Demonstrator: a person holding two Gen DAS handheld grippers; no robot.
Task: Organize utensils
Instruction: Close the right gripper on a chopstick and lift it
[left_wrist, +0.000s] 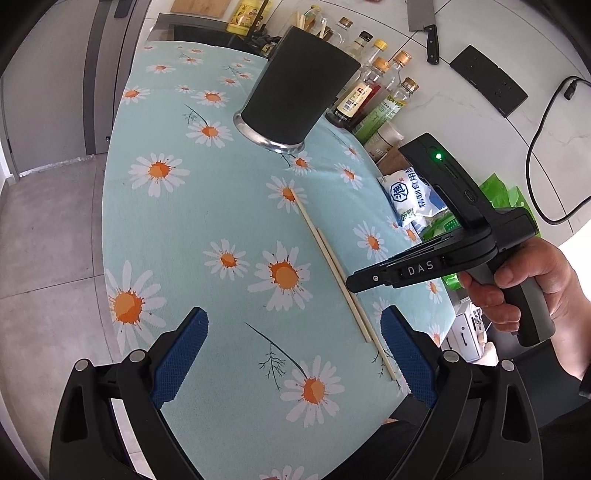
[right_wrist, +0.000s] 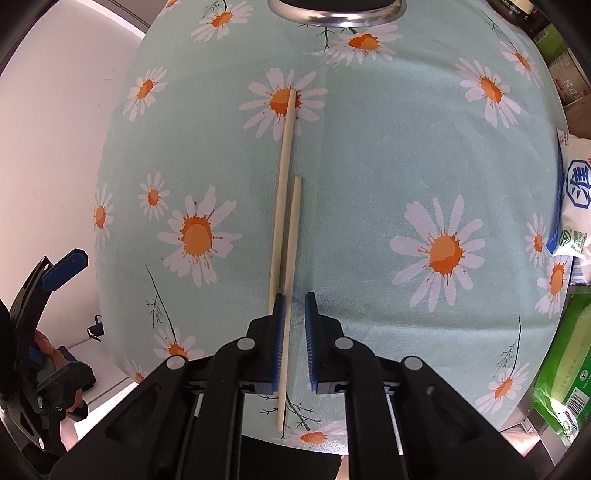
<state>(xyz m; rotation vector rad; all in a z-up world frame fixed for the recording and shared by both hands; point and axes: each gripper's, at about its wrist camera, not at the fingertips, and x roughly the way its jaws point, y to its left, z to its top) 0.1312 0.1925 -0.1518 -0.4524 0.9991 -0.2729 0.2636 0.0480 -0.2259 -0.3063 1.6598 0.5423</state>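
Two pale wooden chopsticks (left_wrist: 334, 269) lie side by side on the daisy-print tablecloth (left_wrist: 207, 229), pointing toward a dark cylindrical utensil holder (left_wrist: 295, 92) with a metal base at the far end. In the right wrist view the chopsticks (right_wrist: 286, 206) run straight ahead. My right gripper (right_wrist: 294, 306) hovers over their near ends, jaws narrowly apart, one chopstick passing between the pads, the other by the left pad (right_wrist: 279, 332). It also shows in the left wrist view (left_wrist: 351, 282). My left gripper (left_wrist: 293, 354) is open and empty above the cloth, left of the chopsticks.
Sauce bottles (left_wrist: 369, 92), a salt bag (left_wrist: 410, 195) and green packets (right_wrist: 561, 373) crowd the table's right side. A cleaver (left_wrist: 421, 14) and a black power strip (left_wrist: 487, 81) hang on the wall. The holder's metal base (right_wrist: 336, 11) is straight ahead of the right gripper.
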